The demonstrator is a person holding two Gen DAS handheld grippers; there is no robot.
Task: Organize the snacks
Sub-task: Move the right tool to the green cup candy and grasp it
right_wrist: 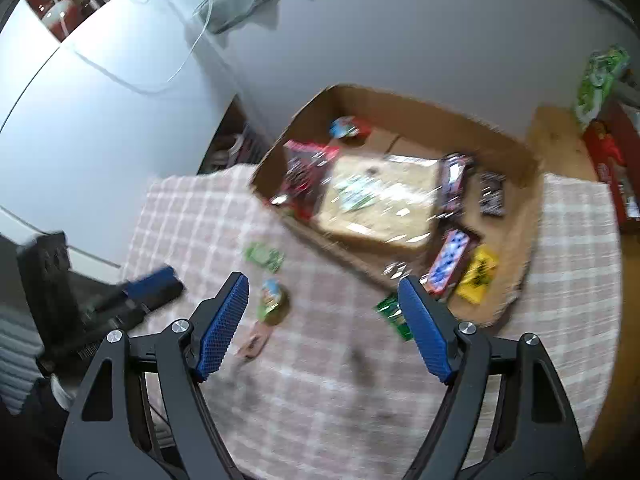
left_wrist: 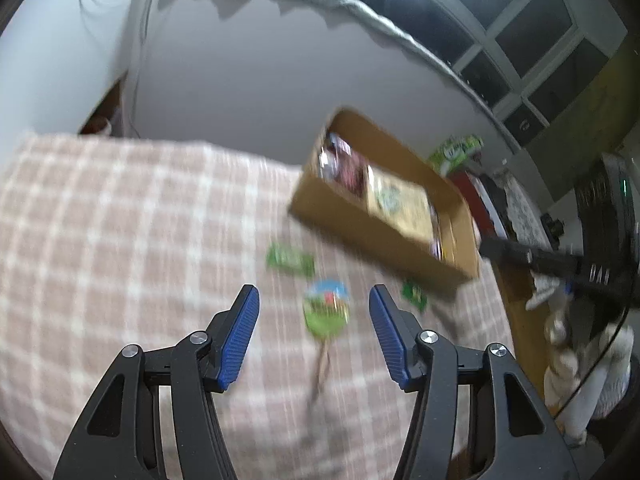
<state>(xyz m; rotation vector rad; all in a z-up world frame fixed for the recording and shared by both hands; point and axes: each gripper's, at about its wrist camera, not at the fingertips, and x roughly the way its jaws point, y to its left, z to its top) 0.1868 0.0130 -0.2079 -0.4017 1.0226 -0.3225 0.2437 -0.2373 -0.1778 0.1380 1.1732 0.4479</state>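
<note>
An open cardboard box (left_wrist: 360, 236) (right_wrist: 400, 108) holding several snack packs stands on the pink checked cloth (left_wrist: 120, 220) (right_wrist: 400, 380). Loose on the cloth in front of it lie a round lollipop on a stick (left_wrist: 326, 308) (right_wrist: 274, 296), a green packet (left_wrist: 290, 260) (right_wrist: 264, 256) and a second green packet (left_wrist: 415, 296) (right_wrist: 394, 312). My left gripper (left_wrist: 314, 294) hovers open above the lollipop, which its pads do not touch. My right gripper (right_wrist: 323, 282) is open and empty, its right finger just over the second green packet. The left gripper's fingers (right_wrist: 154, 280) show at the left.
A green bag (left_wrist: 456, 152) (right_wrist: 600, 76) and a red box (right_wrist: 608, 152) stand behind the cardboard box at the right. A grey wall runs along the back. Bare wood (left_wrist: 516, 312) shows past the cloth's right edge. Both views are blurred.
</note>
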